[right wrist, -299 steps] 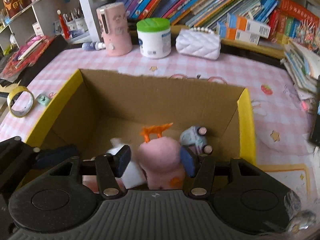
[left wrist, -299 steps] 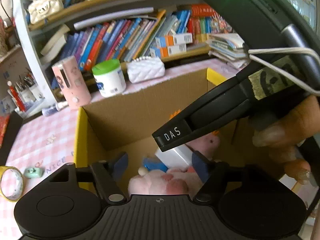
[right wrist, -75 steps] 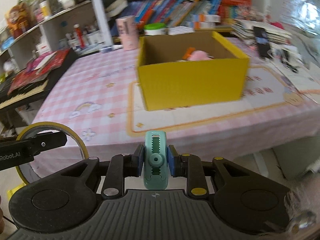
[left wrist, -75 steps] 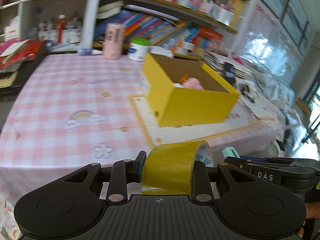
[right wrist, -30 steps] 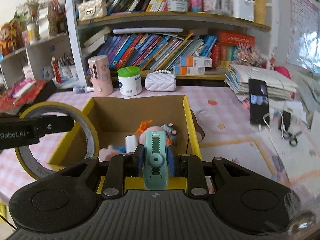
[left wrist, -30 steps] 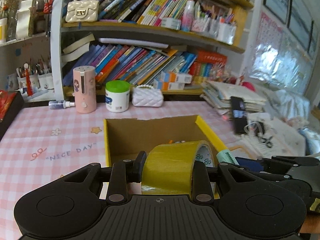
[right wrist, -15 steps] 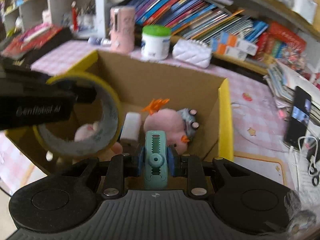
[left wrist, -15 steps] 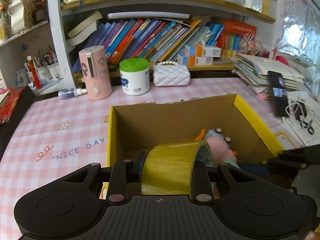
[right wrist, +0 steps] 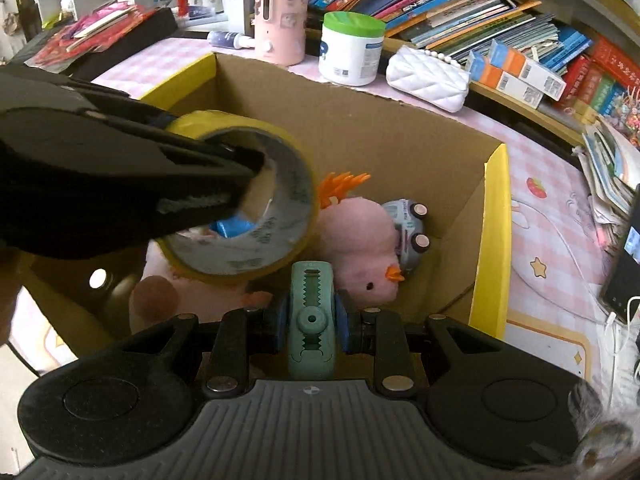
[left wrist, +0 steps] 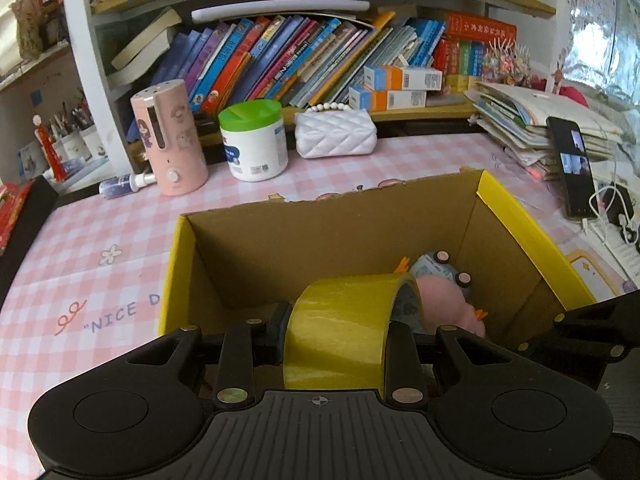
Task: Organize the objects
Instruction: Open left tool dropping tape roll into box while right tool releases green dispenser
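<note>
My left gripper (left wrist: 340,336) is shut on a roll of yellow tape (left wrist: 340,340) and holds it over the near side of the open yellow cardboard box (left wrist: 516,220). The roll also shows in the right wrist view (right wrist: 248,208), hanging above the box's contents. My right gripper (right wrist: 311,316) is shut on a small green clip (right wrist: 311,320) just above the box's near edge. Inside the box (right wrist: 494,240) lie a pink plush chick (right wrist: 356,236), a small toy car (right wrist: 408,228) and another pink plush (right wrist: 160,292).
Behind the box stand a pink dispenser (left wrist: 170,136), a white jar with a green lid (left wrist: 254,140) and a white quilted purse (left wrist: 336,134), with bookshelves behind. A phone (left wrist: 572,172) on a cable and a stack of papers lie to the right on the pink checked tablecloth (left wrist: 80,280).
Both grippers have moved forward and down from beside the table to over the box. The tape roll and the clip now hang closer above the plush toys.
</note>
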A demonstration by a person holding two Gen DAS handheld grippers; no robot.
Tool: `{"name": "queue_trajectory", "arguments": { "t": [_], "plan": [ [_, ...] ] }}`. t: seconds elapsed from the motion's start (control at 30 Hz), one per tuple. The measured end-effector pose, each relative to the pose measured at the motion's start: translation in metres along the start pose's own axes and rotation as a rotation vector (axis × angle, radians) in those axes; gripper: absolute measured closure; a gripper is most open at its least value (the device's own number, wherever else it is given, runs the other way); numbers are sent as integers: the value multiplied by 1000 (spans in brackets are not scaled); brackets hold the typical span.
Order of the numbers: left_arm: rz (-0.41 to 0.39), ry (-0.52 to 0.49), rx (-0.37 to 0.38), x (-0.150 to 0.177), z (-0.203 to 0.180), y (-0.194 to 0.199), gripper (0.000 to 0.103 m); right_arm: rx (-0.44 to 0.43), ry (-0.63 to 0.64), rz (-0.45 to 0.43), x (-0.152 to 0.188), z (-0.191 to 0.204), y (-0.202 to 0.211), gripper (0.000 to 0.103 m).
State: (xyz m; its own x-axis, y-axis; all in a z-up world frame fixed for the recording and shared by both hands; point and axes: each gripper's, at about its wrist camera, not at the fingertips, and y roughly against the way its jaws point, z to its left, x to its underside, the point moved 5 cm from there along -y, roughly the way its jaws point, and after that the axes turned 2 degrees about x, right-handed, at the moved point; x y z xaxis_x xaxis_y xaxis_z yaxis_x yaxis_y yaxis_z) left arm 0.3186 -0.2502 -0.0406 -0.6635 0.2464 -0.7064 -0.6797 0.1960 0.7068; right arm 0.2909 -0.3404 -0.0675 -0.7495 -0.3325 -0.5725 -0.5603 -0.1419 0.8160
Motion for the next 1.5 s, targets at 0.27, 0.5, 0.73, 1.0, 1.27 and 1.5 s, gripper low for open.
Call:
{"name": "queue_trajectory", "arguments": {
  "t": [0.27,0.5,0.73,1.0,1.27,1.5],
  "plan": [
    [41,-27,2,3,-4,-3,57,-3,10,25,0,2,-2,79],
    [-28,-50,-39,7,-5,24,37,-3,-12,4,0,1,3,66],
    [-94,-34,-25,8,-2,60,26,25,-56,-28,5,1,18,66],
    [-4,-99,-180,4,9,46,3,104,-116,-61,11,1,47,60],
    [-57,-45,-45,23,5,70,3,148,-163,-96,27,5,75,59],
    [-99,-16,-42,29,13,88,3,137,-181,-144,27,16,90,59]
  ]
}}
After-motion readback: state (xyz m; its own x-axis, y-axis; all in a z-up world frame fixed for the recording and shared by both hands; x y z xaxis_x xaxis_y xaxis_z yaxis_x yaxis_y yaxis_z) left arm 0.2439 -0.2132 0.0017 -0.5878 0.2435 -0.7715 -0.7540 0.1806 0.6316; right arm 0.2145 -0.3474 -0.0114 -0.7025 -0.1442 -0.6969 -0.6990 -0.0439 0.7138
